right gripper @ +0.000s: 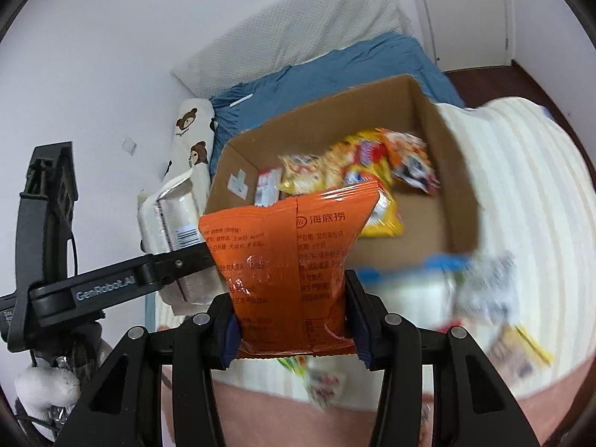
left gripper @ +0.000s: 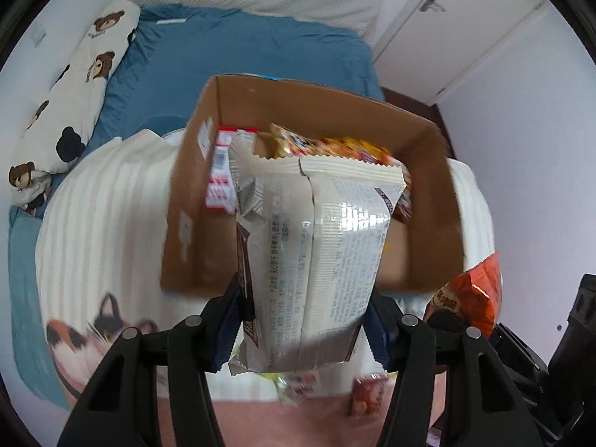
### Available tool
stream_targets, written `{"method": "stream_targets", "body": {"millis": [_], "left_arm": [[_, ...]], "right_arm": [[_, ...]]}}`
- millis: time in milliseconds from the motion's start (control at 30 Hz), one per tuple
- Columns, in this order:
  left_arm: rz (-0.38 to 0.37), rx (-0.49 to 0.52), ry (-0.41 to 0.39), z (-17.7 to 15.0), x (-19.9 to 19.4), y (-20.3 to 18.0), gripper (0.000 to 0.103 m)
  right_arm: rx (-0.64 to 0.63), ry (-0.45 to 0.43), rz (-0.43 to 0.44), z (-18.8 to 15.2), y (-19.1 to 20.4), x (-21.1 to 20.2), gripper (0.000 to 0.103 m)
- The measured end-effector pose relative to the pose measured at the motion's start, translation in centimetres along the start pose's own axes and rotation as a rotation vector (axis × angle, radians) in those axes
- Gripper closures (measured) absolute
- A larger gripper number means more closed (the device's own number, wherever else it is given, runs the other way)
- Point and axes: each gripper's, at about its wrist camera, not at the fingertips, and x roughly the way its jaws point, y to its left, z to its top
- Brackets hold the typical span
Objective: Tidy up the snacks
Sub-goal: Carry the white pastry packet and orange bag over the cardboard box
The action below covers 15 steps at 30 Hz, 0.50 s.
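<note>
My left gripper (left gripper: 301,320) is shut on a silver-white snack bag (left gripper: 316,246) and holds it above the near edge of an open cardboard box (left gripper: 335,104). My right gripper (right gripper: 294,320) is shut on an orange snack bag (right gripper: 287,260), held in front of the same box (right gripper: 458,186). The orange bag also shows in the left wrist view (left gripper: 469,298), and the silver bag in the right wrist view (right gripper: 171,223). Inside the box lie yellow and orange snack packs (right gripper: 357,164) and a red-white pack (left gripper: 219,182).
The box stands on a white ribbed blanket (left gripper: 111,205) over a blue bed (left gripper: 242,52). Loose snack packs (right gripper: 473,287) lie on the blanket near the box. A bear-print pillow (left gripper: 74,85) lies along the wall. A pink cover (right gripper: 298,421) lies below the grippers.
</note>
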Motion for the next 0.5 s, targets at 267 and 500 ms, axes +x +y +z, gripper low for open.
{"method": "stream_targets", "body": {"millis": [267,500], "left_arm": [[0.063,-0.052,0.169,5.9,7.8,3.3,0.047],[0.11,-0.033,0.269,6.5,12.3,4.4,0.046]], "right_arm": [[0.012,0.143,-0.022,5.3,1.5,9.9,0.052],[0.004,0.259,-0.035,5.2,1.5,15.4,0.052]]}}
